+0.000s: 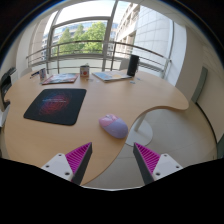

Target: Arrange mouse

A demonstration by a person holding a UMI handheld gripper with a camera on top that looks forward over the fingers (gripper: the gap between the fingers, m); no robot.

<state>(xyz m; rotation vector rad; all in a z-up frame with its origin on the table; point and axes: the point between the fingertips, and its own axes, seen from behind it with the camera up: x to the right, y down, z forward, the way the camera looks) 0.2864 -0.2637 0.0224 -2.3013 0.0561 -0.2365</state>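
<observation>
A pale lilac mouse (113, 125) lies on the wooden table (100, 95), just ahead of my fingers and slightly left of their midline. A dark mouse mat (56, 104) with a reddish pattern lies flat to the left, beyond the left finger. My gripper (113, 160) is open, its two magenta pads (78, 158) wide apart with nothing between them; below the gap I see the table's curved front edge and grey floor.
At the far side stand a book or papers (60, 78), a small cup (85, 71), a laptop or folder (110, 75) and a dark upright box (133, 65). A railing and big windows lie behind. A chair (202, 85) stands at right.
</observation>
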